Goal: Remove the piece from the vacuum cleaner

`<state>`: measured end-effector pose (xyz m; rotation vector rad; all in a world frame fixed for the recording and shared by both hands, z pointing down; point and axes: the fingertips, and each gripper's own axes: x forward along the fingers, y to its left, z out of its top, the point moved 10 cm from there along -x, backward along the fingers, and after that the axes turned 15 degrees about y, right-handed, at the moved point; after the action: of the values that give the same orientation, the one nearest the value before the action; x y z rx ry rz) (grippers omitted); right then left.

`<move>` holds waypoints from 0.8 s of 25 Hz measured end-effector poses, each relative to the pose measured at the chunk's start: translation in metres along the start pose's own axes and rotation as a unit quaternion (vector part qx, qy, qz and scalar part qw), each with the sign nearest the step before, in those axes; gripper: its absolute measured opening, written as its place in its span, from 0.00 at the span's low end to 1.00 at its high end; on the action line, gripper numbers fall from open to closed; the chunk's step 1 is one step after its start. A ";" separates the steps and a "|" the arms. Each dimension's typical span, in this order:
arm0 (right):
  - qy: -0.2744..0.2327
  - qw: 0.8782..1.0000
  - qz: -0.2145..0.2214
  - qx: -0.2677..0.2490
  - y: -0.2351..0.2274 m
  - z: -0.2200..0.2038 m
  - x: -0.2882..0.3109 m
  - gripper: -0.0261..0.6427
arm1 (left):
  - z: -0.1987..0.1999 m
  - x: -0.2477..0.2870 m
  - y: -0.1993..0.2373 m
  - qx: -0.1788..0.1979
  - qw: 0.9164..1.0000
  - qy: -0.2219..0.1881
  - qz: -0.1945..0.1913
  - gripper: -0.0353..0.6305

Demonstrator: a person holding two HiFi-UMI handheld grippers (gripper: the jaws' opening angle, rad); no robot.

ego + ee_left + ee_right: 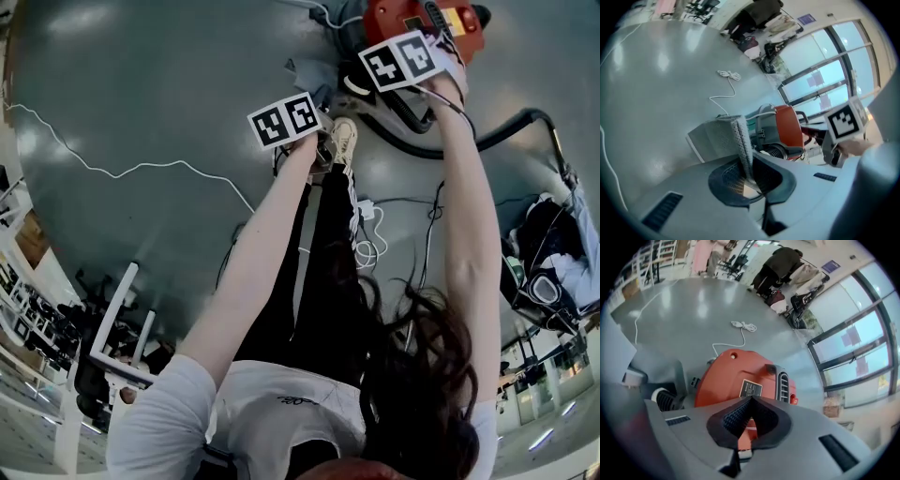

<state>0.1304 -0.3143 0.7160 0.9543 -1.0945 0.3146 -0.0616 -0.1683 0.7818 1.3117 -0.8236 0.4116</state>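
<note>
The red vacuum cleaner (417,17) (736,376) (790,126) sits on the grey floor at the top of the head view. In the left gripper view, my left gripper (750,178) is shut on a grey perforated fabric piece (719,136), which hangs folded beside the vacuum cleaner's grey side. My right gripper (751,399) hovers just over the red housing, its jaws shut with nothing between them. The right gripper's marker cube (846,119) shows at the right of the left gripper view. In the head view both marker cubes hide the jaws.
A black hose (506,127) curves away from the vacuum cleaner to the right. White cables (122,169) (743,326) trail over the floor. Bags and clothes (553,244) lie at the right, shelving (28,309) at the left. The person's shoe (343,141) stands below the vacuum cleaner.
</note>
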 end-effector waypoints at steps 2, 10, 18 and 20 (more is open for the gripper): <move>-0.009 0.997 0.061 0.038 -0.007 0.005 -0.005 0.05 | 0.002 -0.001 0.004 0.022 1.000 -0.001 0.003 0.08; 0.030 0.993 0.105 0.053 -0.015 0.016 -0.016 0.05 | 0.001 -0.007 0.008 0.017 1.000 0.010 0.005 0.08; 0.055 0.993 0.101 0.038 -0.018 0.025 -0.017 0.05 | 0.006 -0.012 0.010 0.012 1.000 0.008 -0.013 0.08; 0.045 0.992 0.116 0.038 -0.011 0.027 -0.013 0.05 | 0.005 -0.013 0.012 0.006 1.000 0.008 -0.017 0.08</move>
<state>0.1151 -0.3395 0.7031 0.8725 -1.1189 0.5871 -0.0801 -0.1678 0.7808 1.3297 -0.7854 0.4007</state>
